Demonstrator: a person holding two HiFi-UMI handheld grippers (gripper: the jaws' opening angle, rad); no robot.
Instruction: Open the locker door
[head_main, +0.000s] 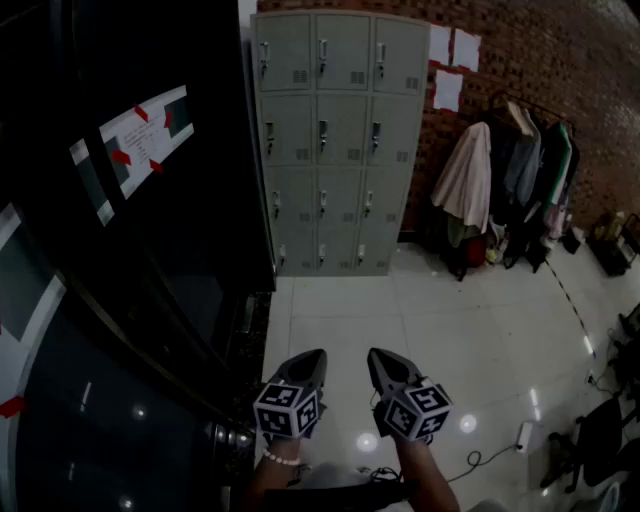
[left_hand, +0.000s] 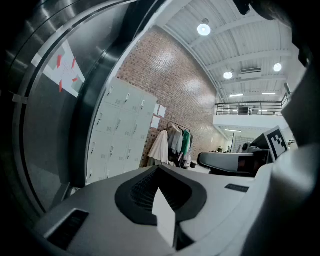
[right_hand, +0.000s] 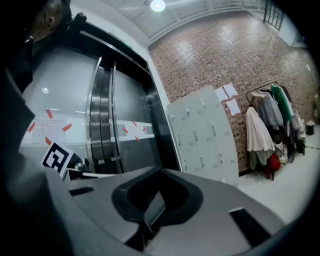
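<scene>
Open tile floor (head_main: 430, 300) separates lockers (head_main: 335, 140) from left claw (head_main: 312, 358) and right claw (head_main: 378, 358).

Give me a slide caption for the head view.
Shut left gripper and right gripper face closed grey metal lockers across white tiled floor.

Ahead of you: grey metal locker bank (head_main: 340, 140), upright at the far edge of the tiled floor (head_main: 420, 320), back to the brick wall (head_main: 560, 60). Three columns, four rows. Every door (head_main: 343, 128) sits shut and flush, each with a small handle (head_main: 322, 135).
</scene>
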